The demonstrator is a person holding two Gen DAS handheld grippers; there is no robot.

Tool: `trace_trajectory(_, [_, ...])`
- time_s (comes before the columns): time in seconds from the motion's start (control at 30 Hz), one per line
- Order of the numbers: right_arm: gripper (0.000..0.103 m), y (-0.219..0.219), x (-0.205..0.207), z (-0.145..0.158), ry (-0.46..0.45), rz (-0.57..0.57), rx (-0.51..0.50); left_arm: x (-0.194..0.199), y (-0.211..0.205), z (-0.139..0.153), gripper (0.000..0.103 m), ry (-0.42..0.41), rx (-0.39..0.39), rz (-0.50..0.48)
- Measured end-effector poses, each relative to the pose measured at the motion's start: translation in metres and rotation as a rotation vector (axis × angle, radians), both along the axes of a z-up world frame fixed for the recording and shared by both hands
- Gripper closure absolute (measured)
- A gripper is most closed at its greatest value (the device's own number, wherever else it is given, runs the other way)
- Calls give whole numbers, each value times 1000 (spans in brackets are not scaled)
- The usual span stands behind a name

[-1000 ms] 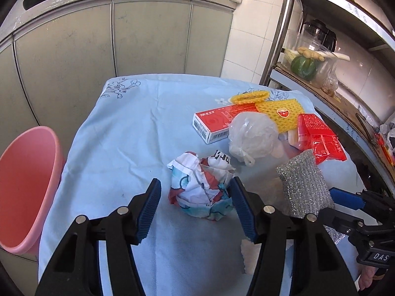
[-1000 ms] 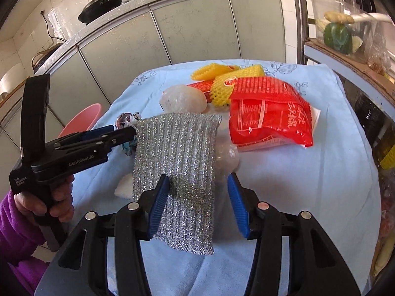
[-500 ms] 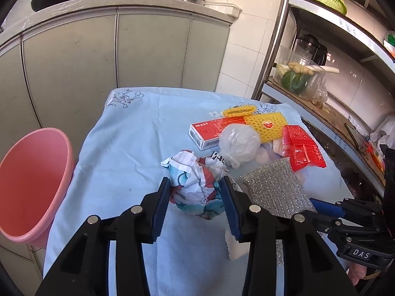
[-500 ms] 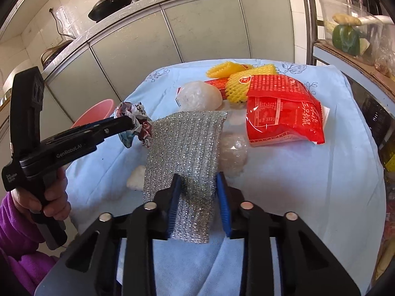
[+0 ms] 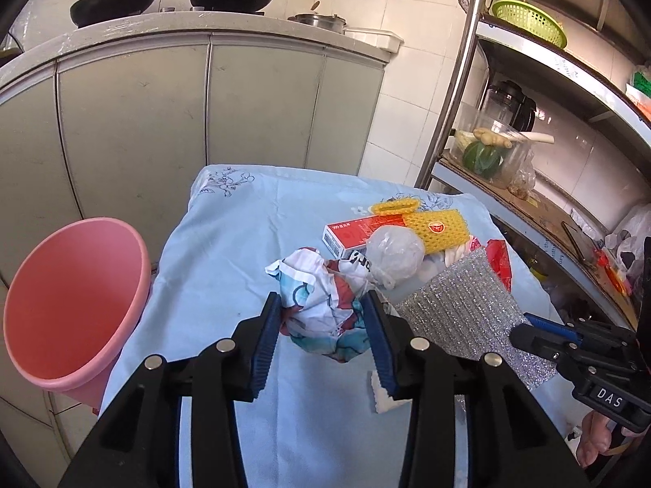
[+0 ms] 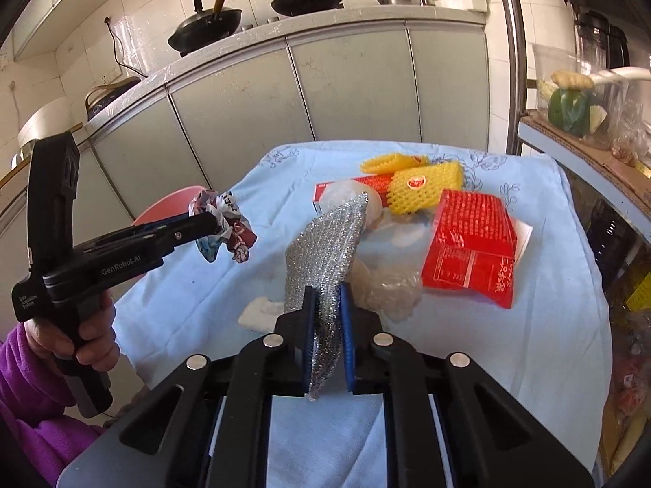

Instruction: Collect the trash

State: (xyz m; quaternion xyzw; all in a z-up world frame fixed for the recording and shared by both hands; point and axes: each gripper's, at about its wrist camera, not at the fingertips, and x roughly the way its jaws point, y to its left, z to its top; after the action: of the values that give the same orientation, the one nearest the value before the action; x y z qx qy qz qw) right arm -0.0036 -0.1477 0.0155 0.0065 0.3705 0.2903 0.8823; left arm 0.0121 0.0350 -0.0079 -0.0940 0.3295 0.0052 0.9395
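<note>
2 pieces of trash are in my jaws at once. My left gripper (image 5: 323, 327) pinches the wad (image 5: 323, 305), a crumpled printed wrapper, squarely between its pads and clear of the cloth (image 5: 244, 244). My right gripper (image 6: 325, 337) is closing on the scourer (image 6: 325, 244), a silver mesh sheet, and its jaws are almost pressed together with only the near end of the sheet between them.

To do this step well, I judge I should hold both grips firm, raise each piece free of the pile ahead of my jaws, then carry it to the bin (image 5: 69, 305), which stands off the cloth to the left of my left jaws. The wad looks light and springy, so I should not slacken. The scourer is limp, and its free end could drag the clear bag (image 6: 390, 288) lying just right of my right jaws.

The scourer's long axis runs straight away from my right jaws, rising to a folded tip that leans forward and a little right. The wad is roundish and has no clear axis.
</note>
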Motion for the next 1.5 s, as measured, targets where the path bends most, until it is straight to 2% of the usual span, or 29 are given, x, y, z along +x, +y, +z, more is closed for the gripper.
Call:
trace_trajectory(0.23, [94,2,-3,21,-47,-8,31,-9,12,12,62,-33,-10,37])
trace_trajectory(0.5, [94,21,-1,40,-109,16,18,-21,33,20,62,-61,-8,87])
trace_trajectory(1.0, [99,43,18,62,-153,54,25,-34,69,24,62,-93,-15,162])
trace_trajectory(1.1, [99,46,21,58,-122,68,6,-37,76,23,62,-92,-31,175])
trace_trajectory(1.27, [98,41,37,21,67,49,-26,-39,81,17,62,-85,-46,172])
trace_trajectory(1.33, [88,41,38,6,116,45,-42,-39,82,16,62,-83,-53,168])
trace_trajectory(1.37, [75,43,37,2,122,47,-47,-39,82,15,62,-81,-59,165])
trace_trajectory(1.43, [63,47,34,-6,121,60,-68,-39,81,13,62,-77,-66,163])
trace_trajectory(1.5, [58,52,32,-10,118,76,-96,-41,82,12,62,-75,-66,160])
